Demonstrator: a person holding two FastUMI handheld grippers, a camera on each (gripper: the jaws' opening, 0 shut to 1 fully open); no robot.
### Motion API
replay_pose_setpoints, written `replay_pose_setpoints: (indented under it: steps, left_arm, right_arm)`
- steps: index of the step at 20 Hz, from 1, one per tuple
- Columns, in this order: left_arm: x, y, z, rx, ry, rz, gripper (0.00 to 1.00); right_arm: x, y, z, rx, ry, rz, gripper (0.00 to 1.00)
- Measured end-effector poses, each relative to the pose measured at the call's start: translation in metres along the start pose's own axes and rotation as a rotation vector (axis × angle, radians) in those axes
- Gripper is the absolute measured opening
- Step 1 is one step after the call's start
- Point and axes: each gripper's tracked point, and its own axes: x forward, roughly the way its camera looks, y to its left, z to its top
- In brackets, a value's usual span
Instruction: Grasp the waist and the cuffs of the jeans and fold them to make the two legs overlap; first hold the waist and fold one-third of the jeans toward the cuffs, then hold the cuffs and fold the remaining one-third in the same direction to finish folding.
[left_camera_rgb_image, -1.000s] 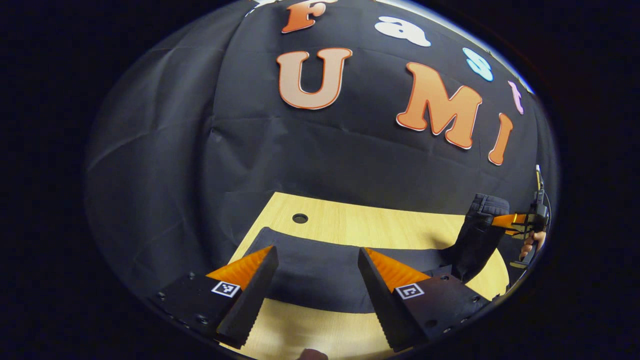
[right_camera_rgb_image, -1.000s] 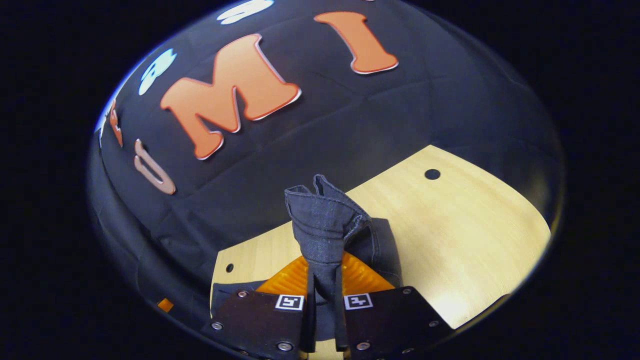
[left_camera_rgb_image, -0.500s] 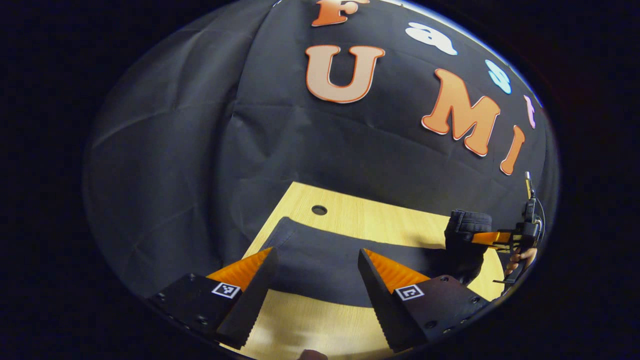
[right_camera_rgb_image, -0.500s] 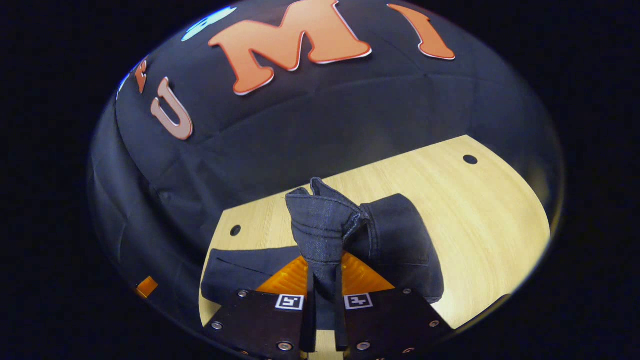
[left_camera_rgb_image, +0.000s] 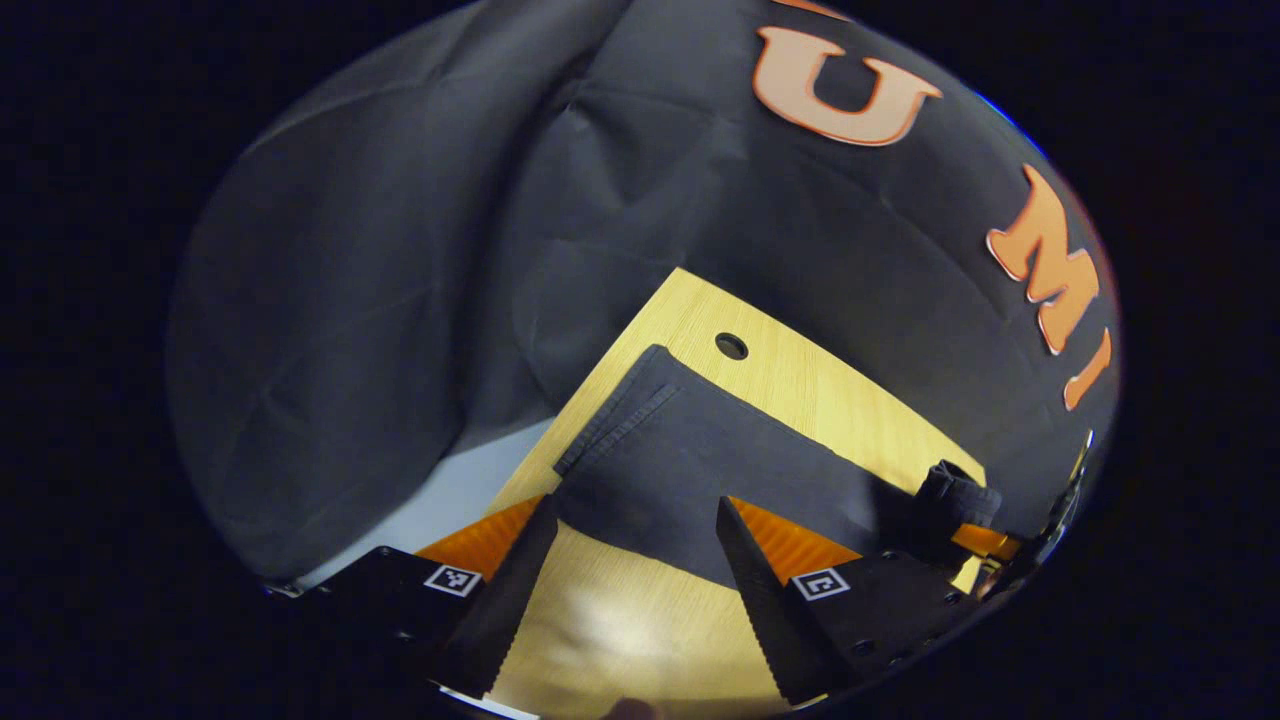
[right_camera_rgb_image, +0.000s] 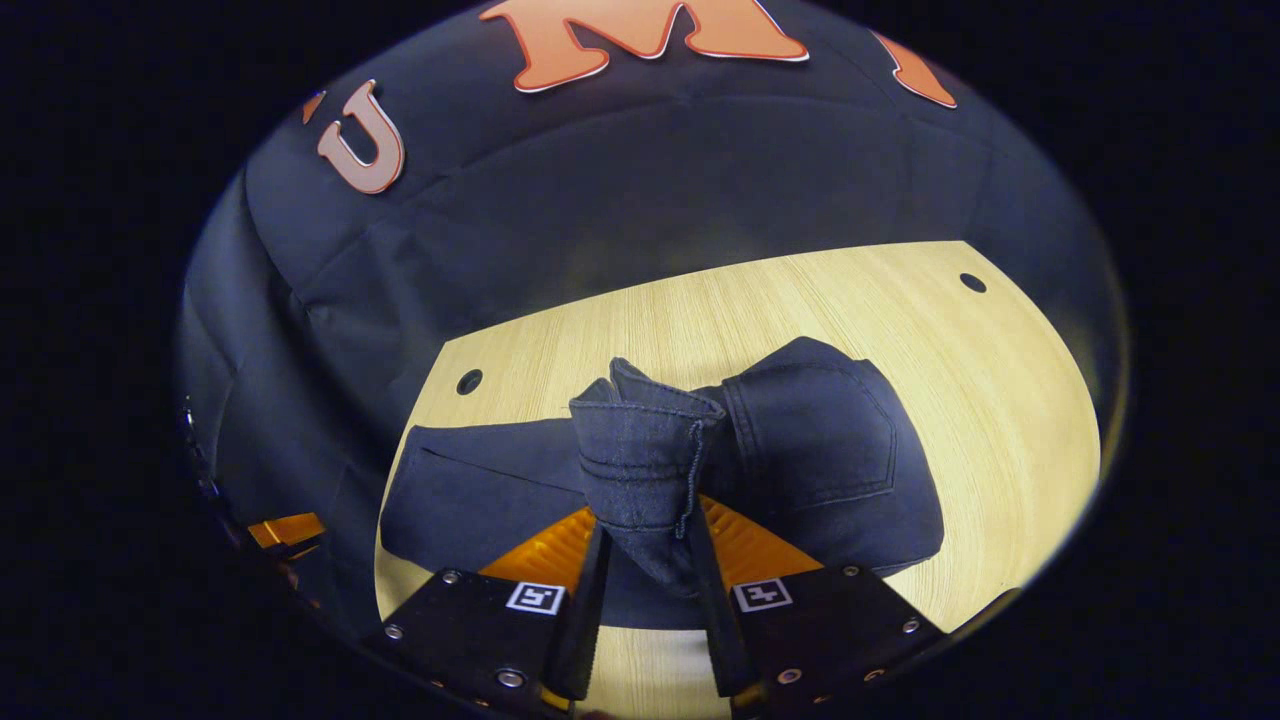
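- Denim, dark and heavy: the jeans (right_camera_rgb_image: 800, 450) lie on the pale wooden table (right_camera_rgb_image: 1000, 400), long axis running from about 9 o'clock to 3 o'clock in the right gripper view.
- My right gripper (right_camera_rgb_image: 645, 560) has its jaws pressed together on a bunched fold of waistband (right_camera_rgb_image: 640, 460), which stands up between the fingers toward 12 o'clock.
- At 2 o'clock of that bunch I see the seat with a back pocket (right_camera_rgb_image: 820, 430), slumped on the table; at 9 o'clock the legs stretch away flat.
- In the left gripper view, my left gripper (left_camera_rgb_image: 630, 570) hangs with jaws wide apart and nothing between them, over bare table at the near edge of the cloth.
- From those jaws the leg fabric spreads toward 12 o'clock; the stitched cuff hem (left_camera_rgb_image: 620, 425) sits at 11 o'clock, near a small round hole (left_camera_rgb_image: 731, 346) in the table.
- Far off at 3 o'clock in that view, the lifted waist end shows in the other gripper.
- I judge the waist fold is in hand: the waist must travel along the long axis toward the cuffs, so the right gripper carries it, and the left one is nearer the cuffs for later.
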Motion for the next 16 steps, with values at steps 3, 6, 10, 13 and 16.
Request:
replay_pose_setpoints:
  steps: [3,6,10,13,16]
  left_arm:
    - [0.027,0.023,-0.005,-0.052,0.098,0.029,0.97]
    - [0.045,0.024,0.002,-0.032,0.115,0.047,0.94]
    - [0.047,0.007,0.0,-0.01,0.13,0.008,0.97]
    - [0.042,0.006,0.005,0.009,0.115,0.01,0.98]
    - [0.037,0.009,0.007,0.013,0.105,0.014,0.97]
  right_arm:
    - [-0.003,0.003,-0.001,-0.009,-0.006,-0.021,0.51]
    - [-0.002,0.003,-0.003,-0.039,-0.011,-0.073,0.54]
    - [-0.002,0.007,-0.004,-0.065,-0.014,-0.11,0.58]
    - [0.005,0.001,-0.02,-0.028,0.075,-0.132,0.46]
    - [0.0,0.009,-0.011,-0.015,0.051,-0.078,0.42]
